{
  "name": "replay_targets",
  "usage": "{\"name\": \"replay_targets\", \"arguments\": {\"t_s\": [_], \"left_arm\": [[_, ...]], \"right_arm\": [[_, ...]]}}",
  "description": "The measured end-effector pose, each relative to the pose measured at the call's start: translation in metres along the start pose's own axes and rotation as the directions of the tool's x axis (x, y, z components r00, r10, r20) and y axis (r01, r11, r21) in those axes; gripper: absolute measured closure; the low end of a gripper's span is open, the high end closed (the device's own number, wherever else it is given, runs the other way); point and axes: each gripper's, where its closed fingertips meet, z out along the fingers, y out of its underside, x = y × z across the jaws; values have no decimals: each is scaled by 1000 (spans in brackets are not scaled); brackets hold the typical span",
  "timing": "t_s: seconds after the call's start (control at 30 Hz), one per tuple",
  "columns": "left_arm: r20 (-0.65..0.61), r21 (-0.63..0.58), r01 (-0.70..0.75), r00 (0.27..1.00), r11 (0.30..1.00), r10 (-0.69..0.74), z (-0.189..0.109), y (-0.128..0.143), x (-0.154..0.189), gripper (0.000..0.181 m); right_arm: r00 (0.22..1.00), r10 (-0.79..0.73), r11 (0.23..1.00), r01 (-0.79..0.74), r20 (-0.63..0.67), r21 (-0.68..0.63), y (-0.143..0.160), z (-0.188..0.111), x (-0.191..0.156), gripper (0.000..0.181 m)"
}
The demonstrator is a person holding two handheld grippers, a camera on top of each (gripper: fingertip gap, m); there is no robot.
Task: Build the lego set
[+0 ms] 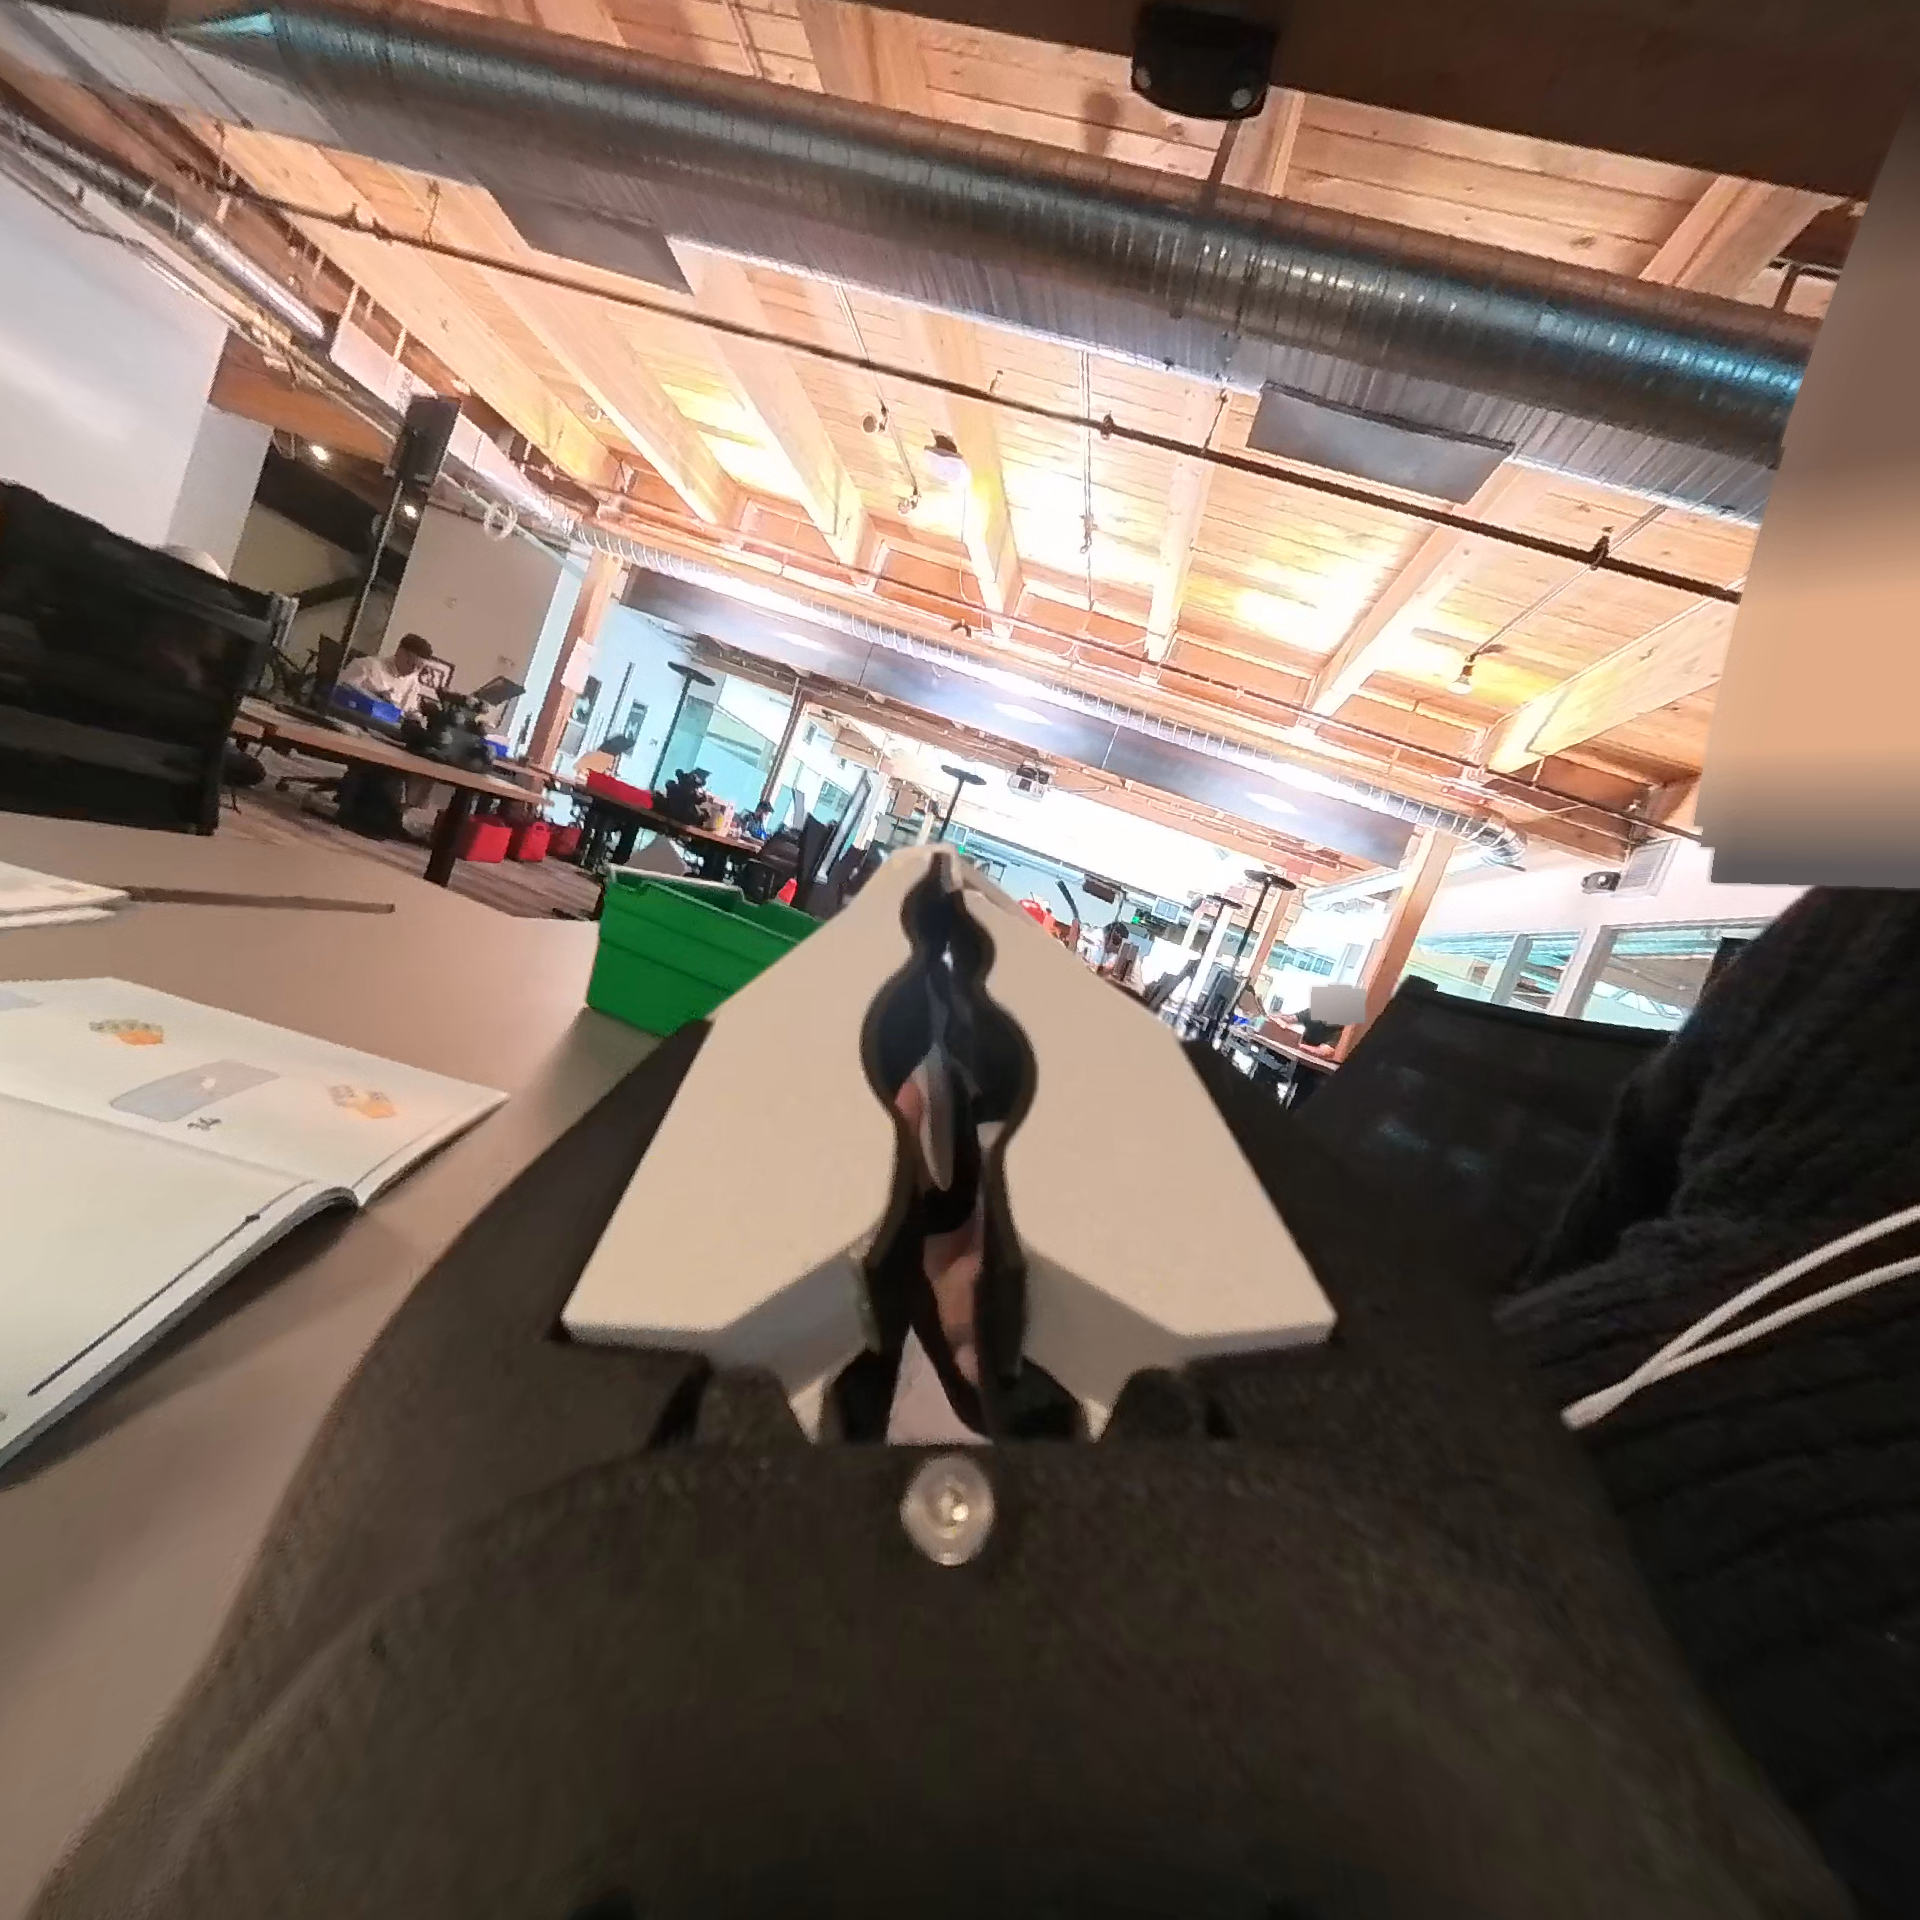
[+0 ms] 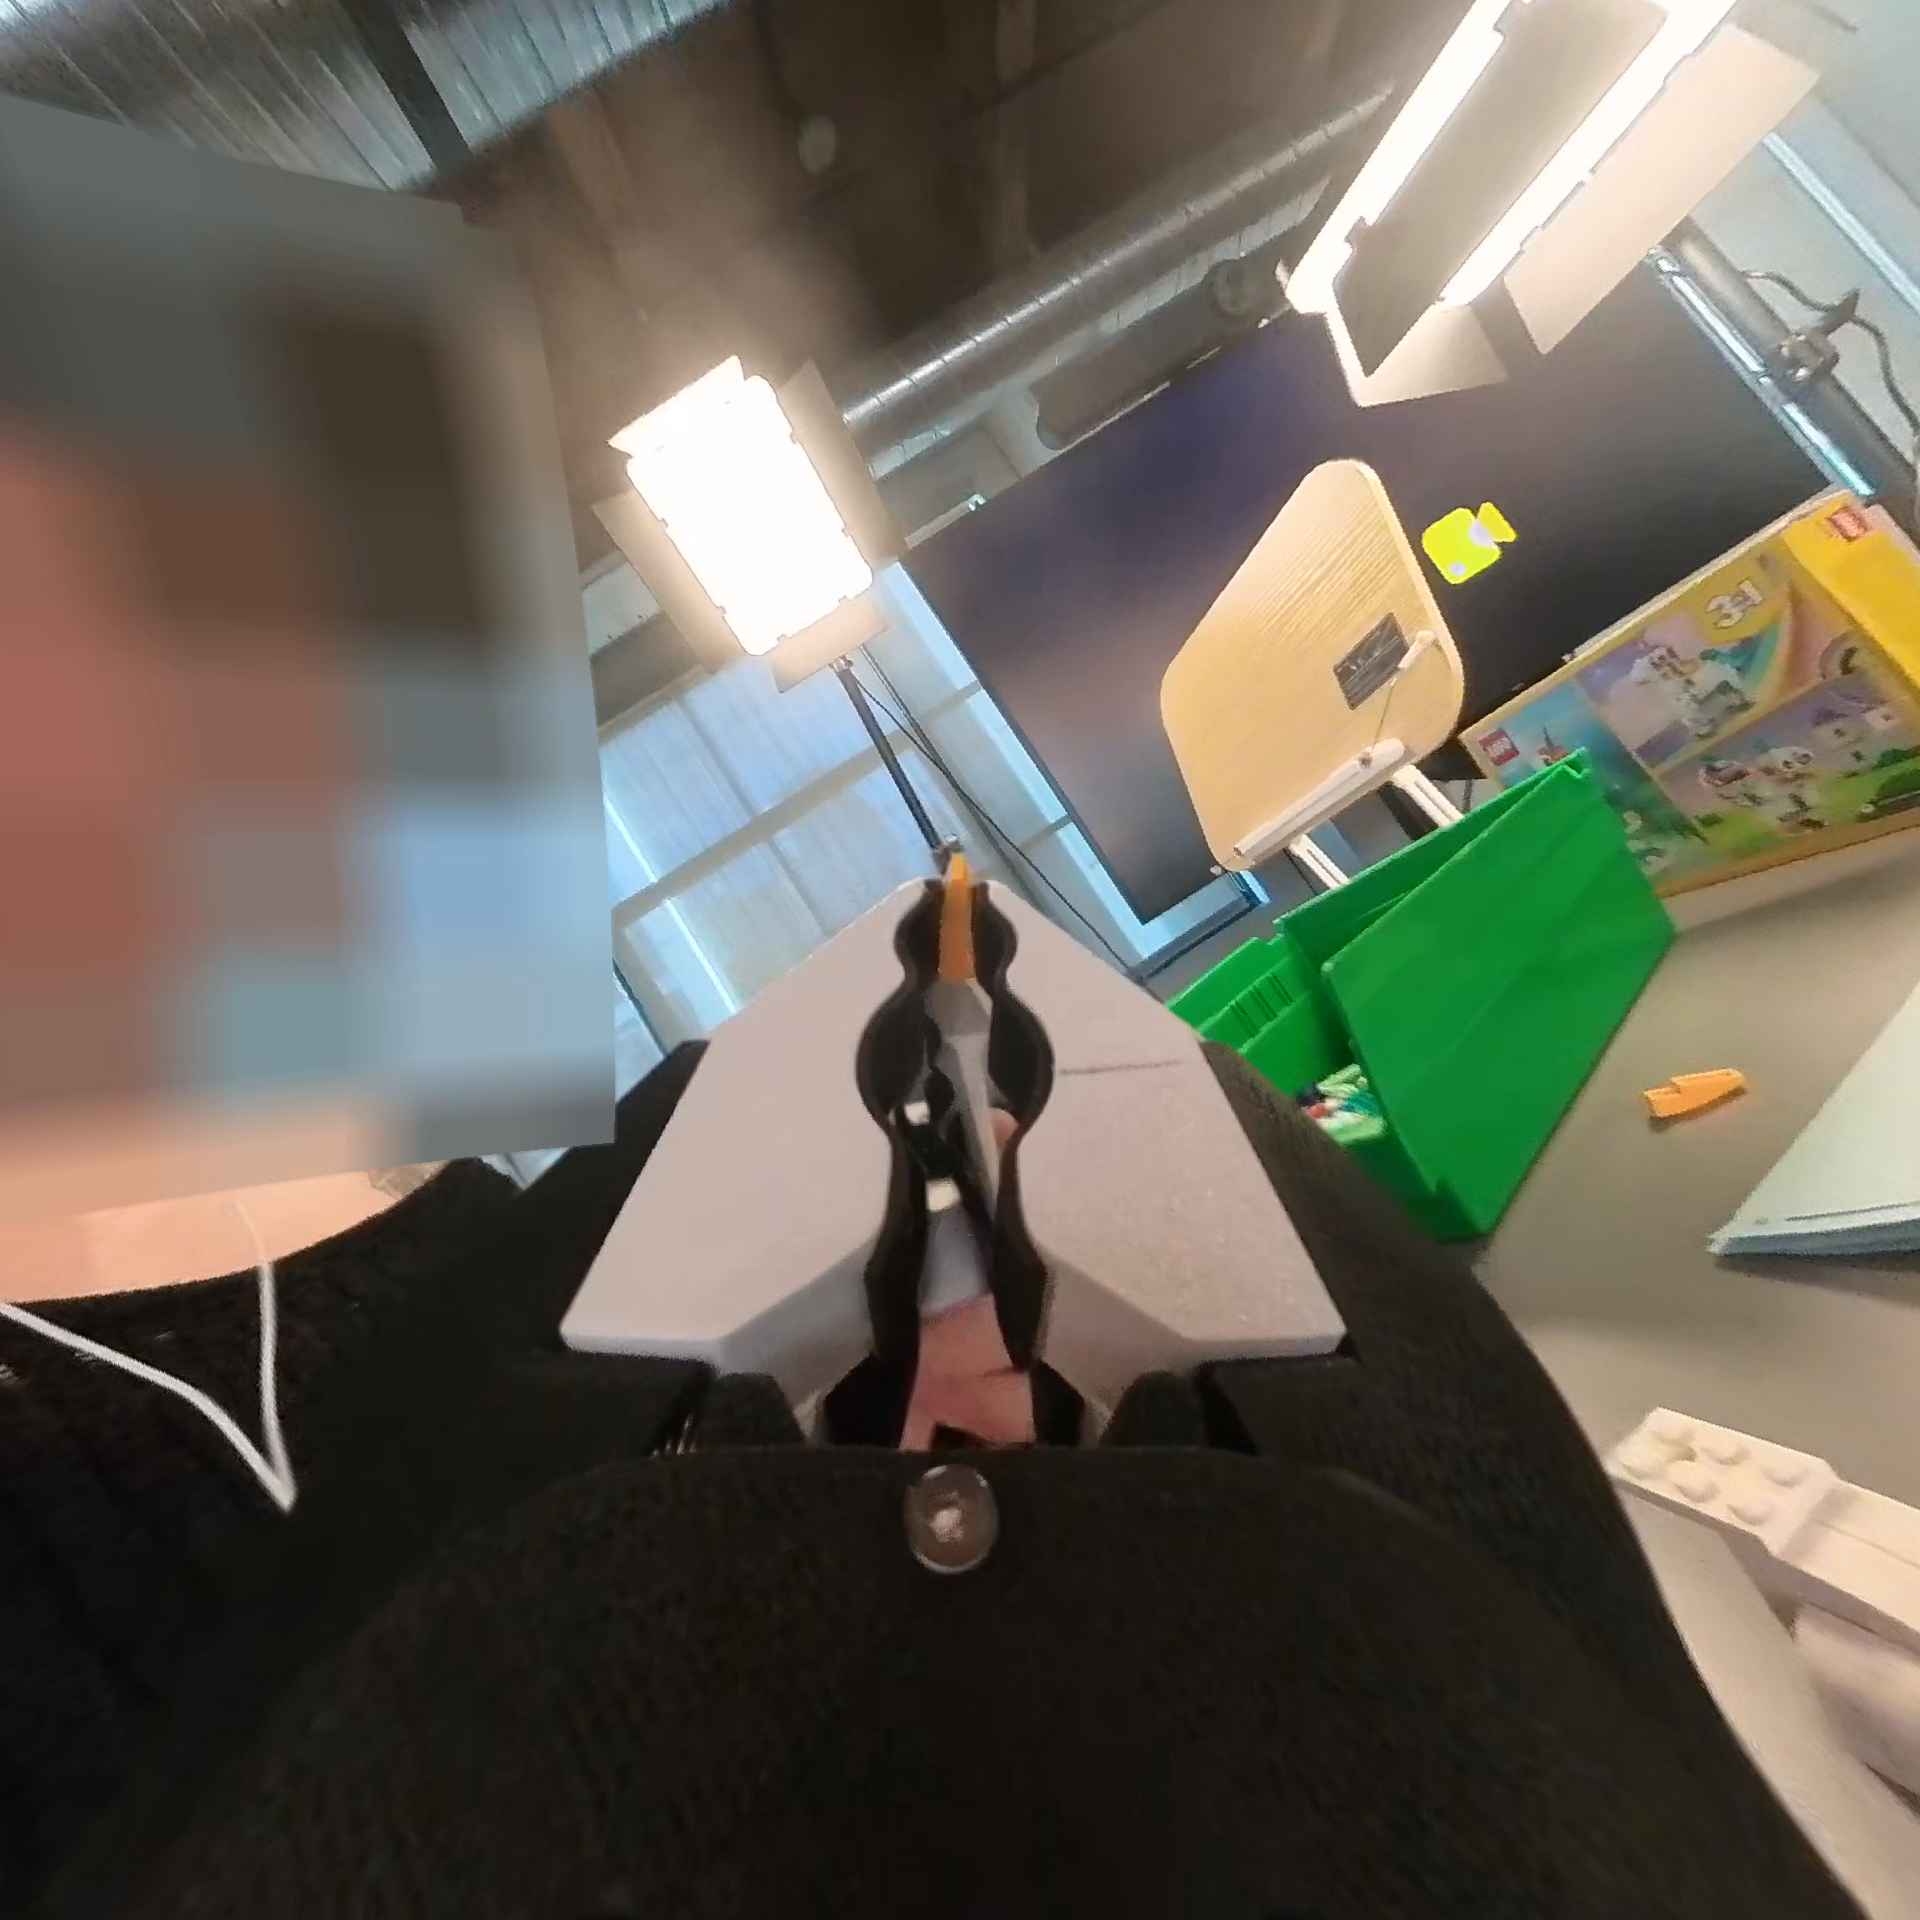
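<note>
My right gripper is shut on a small orange Lego piece, which sticks out at the fingertips. It is tilted up, off the table, towards a person in a black sweater. A second orange piece lies on the grey table to the right. A white studded Lego build sits at the lower right. My left gripper is shut, low over the table; I see nothing clear between its tips. The open instruction booklet lies to its left.
A green parts bin stands on the table, also in the left wrist view. The Lego box stands behind it. The booklet's edge shows at the right. The person's black sleeve is close on the left gripper's right. My left and right fingertips are right by each other.
</note>
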Motion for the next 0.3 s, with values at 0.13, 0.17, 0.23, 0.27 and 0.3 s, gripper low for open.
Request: {"name": "replay_targets", "arguments": {"t_s": [0.13, 0.17, 0.23, 0.27, 0.3], "left_arm": [[74, -174, 74, 995, 982, -62, -8, 17, -14, 181], [99, -242, 104, 992, 965, -82, -12, 25, -18, 181], [157, -358, 178, 979, 917, -129, -23, 41, -25, 181], [180, -405, 207, 973, 891, -145, -28, 48, -27, 181], [208, -456, 227, 967, 860, -145, -34, 57, -30, 181]], "right_arm": [[983, -154, 982, 141, -100, -128, 1, -11, 15, 177], [971, -203, 969, 180, -126, -172, 0, -16, 19, 178], [940, -292, 937, 244, -175, -251, -2, -27, 30, 178], [924, -328, 920, 266, -198, -287, -3, -32, 35, 178], [907, -362, 903, 284, -216, -322, -4, -36, 41, 177]]}}
